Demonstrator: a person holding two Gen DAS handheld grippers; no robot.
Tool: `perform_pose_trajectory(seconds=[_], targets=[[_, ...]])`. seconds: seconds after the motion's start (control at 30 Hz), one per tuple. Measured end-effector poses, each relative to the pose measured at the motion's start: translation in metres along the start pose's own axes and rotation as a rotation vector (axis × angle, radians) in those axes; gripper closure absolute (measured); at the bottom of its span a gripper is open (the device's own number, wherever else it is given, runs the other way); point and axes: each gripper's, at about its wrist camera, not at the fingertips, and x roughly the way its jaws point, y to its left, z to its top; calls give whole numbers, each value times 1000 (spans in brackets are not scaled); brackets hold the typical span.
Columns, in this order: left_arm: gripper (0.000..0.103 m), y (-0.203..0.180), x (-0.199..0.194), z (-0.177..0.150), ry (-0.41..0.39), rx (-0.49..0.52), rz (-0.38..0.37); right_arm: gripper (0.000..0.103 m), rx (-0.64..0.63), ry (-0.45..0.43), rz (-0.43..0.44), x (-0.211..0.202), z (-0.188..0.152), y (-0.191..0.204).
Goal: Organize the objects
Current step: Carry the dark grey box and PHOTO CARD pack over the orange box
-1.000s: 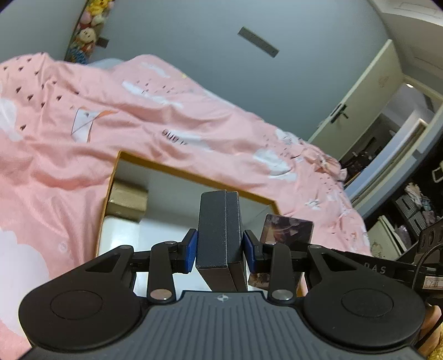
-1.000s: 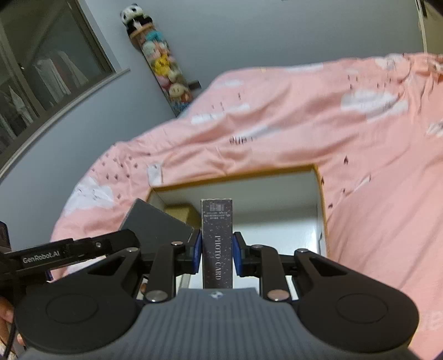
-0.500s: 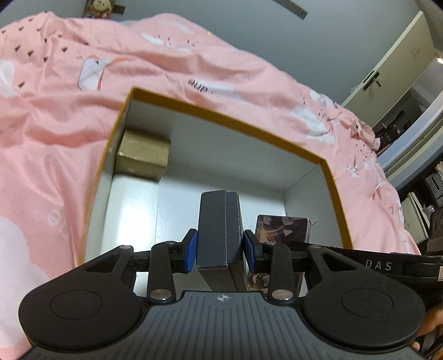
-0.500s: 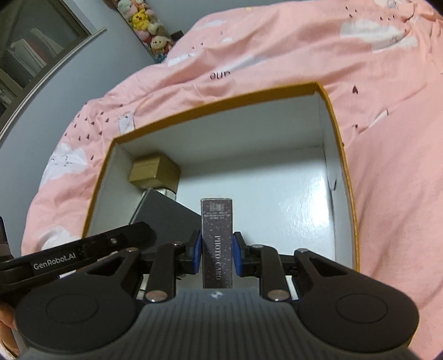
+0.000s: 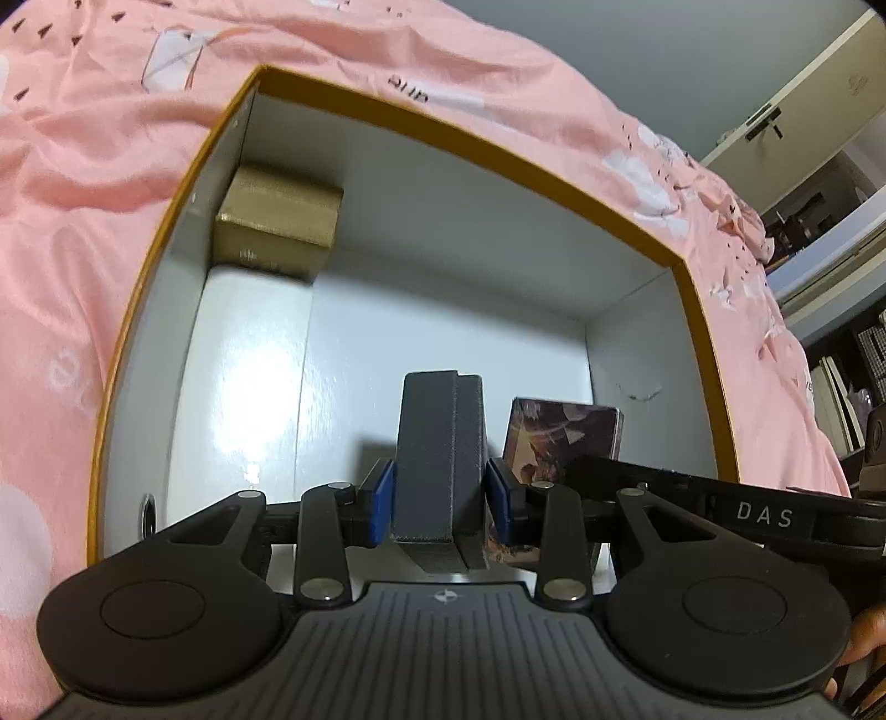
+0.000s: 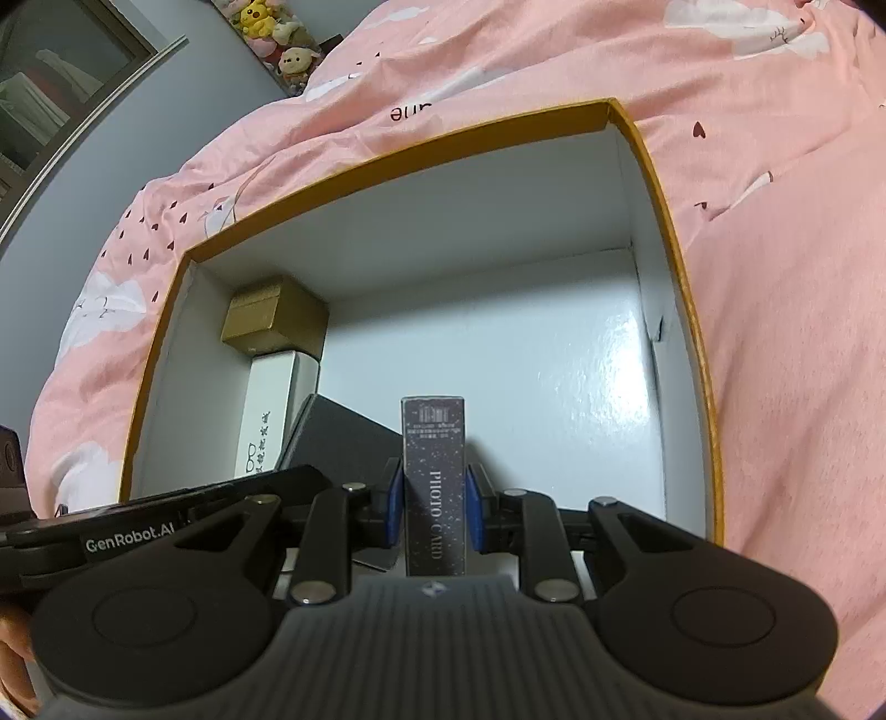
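A large open box with an orange rim (image 5: 470,138) and white inside (image 6: 498,354) lies on the pink bed. My left gripper (image 5: 441,495) is shut on a dark grey box (image 5: 440,443) and holds it over the box's near part. My right gripper (image 6: 433,507) is shut on a dark photo card box (image 6: 434,482), also inside the big box. In the left wrist view the photo card box (image 5: 559,437) shows just right of the grey box. In the right wrist view the grey box (image 6: 343,443) sits left of the card box.
A gold box (image 5: 277,227) sits in the far left corner of the big box, also in the right wrist view (image 6: 274,321). A white box (image 6: 274,410) lies in front of it. Pink bedding (image 6: 775,277) surrounds the box. Plush toys (image 6: 271,33) stand by the wall.
Both grippers have moved forward and down into the big box with their boxes still held. The white box has come into the right wrist view.
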Motion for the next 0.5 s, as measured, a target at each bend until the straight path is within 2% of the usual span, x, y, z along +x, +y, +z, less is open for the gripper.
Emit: perform_pose_trajectory(seconds=[0.2,0.37,0.5], targets=[[59,-3,-6,-4,-20,53,132,79,-2,-1,-3,-2,0,1],[59,-3,-10,-5,-24,79,170,79,-6,11,-9,-1,0,2],[59,-8,-17,-2,-70,113,179,79,-6,40,-11,2,2,1]])
